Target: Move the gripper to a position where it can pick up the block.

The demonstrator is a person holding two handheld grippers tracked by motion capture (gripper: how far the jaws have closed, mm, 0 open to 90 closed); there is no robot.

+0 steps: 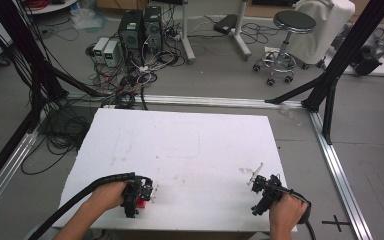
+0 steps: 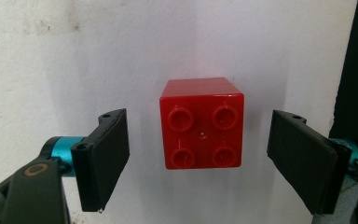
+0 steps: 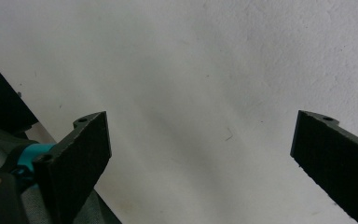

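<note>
Counter (image 1: 190, 145) first: a white board, scuffed and otherwise bare, with a person's forearms coming in at its near edge, one claw in each hand. At the near-left corner the left claw (image 1: 139, 192) hangs over a red brick (image 1: 141, 202), and the left gripper view settles the relation that any coming grasp would turn on: the red brick (image 2: 201, 123) lies dead centre between the two black jaws of the left claw (image 2: 198, 156), which are spread wide with a clear gap of white counter on either side, neither pad touching it. The brick is nearly square in plan, four studs facing the camera, so it has no real long axis to align with; its flat side walls already run roughly parallel to the pads. It appears to rest on the counter, though from this angle that is hard to be sure of. Well apart at the near-right corner, the right claw (image 1: 264, 192) is likewise spread, and the right gripper view shows bare counter between the jaws of the right claw (image 3: 200, 158). The left is plainly the nearer one, and closing it should probably be enough.
</note>
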